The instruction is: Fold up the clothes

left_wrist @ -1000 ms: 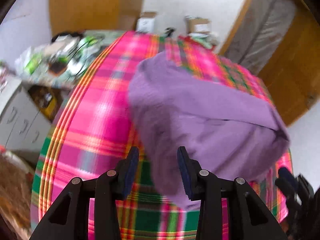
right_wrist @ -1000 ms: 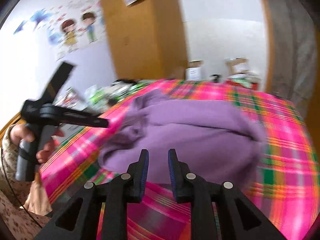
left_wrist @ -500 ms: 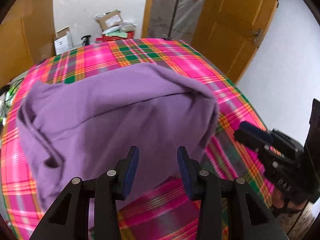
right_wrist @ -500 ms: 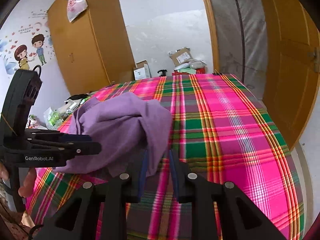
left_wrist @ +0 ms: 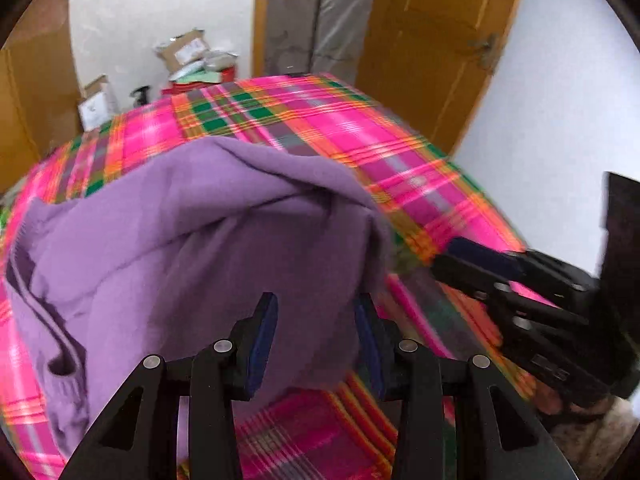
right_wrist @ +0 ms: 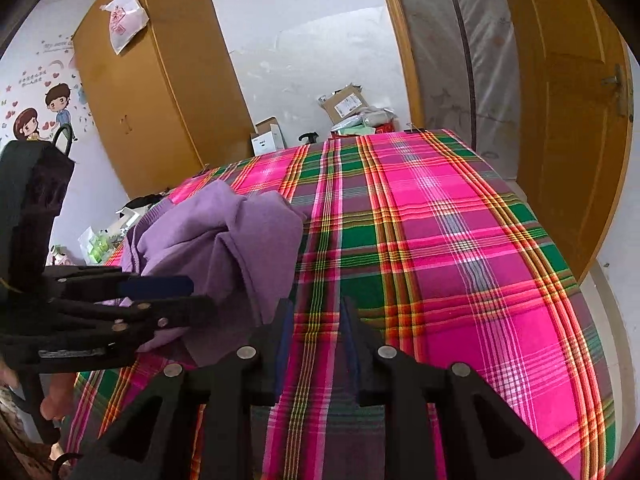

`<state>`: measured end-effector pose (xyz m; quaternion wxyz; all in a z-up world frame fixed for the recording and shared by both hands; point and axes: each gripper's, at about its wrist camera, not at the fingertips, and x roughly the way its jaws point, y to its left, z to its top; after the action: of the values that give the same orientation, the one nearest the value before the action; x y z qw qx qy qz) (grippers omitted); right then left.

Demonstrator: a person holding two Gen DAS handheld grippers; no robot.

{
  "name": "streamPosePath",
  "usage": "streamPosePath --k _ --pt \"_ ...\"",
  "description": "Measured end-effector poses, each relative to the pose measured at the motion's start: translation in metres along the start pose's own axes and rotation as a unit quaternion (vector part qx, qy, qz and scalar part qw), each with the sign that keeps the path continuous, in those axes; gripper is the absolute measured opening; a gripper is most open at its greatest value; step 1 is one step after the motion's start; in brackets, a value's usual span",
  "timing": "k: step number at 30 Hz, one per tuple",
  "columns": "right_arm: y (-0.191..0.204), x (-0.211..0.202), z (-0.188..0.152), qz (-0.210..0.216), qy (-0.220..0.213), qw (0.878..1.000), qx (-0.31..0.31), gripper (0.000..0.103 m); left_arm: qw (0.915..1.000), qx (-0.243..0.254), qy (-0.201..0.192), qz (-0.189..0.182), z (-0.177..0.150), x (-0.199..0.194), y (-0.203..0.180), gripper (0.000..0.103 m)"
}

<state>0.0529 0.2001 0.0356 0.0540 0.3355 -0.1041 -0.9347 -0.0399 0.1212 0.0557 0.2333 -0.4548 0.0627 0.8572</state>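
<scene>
A purple sweater [left_wrist: 192, 248] lay rumpled on the plaid bedsheet [right_wrist: 440, 240]. The left gripper [left_wrist: 315, 316] hovered at the sweater's near edge, jaws wide and empty. The right gripper [right_wrist: 316, 320] stood just beside the sweater, over bare sheet, jaws parted and empty.

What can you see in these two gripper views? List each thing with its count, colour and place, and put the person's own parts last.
purple garment: one, purple, bunched on the near left of the bed.
plaid bedsheet: one, pink, green and orange, covering the bed.
wardrobe: one, brown, against the left wall.
plastic bag: one, white and pink, hanging on the wardrobe.
cardboard boxes: several, brown and white, on the floor past the bed.
door: one, brown, on the right.
cartoon wall stickers: two figures, left wall.
left gripper: one, black, fingers open at the garment.
right gripper: one, black, fingers open over the sheet.
</scene>
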Motion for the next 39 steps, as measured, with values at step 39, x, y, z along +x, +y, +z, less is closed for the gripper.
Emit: streamPosePath --k 39 --pt "0.036 0.036 0.028 0.033 0.011 0.999 -0.031 0.04 0.9698 -0.201 -0.137 -0.019 0.008 -0.051 0.115 0.003"
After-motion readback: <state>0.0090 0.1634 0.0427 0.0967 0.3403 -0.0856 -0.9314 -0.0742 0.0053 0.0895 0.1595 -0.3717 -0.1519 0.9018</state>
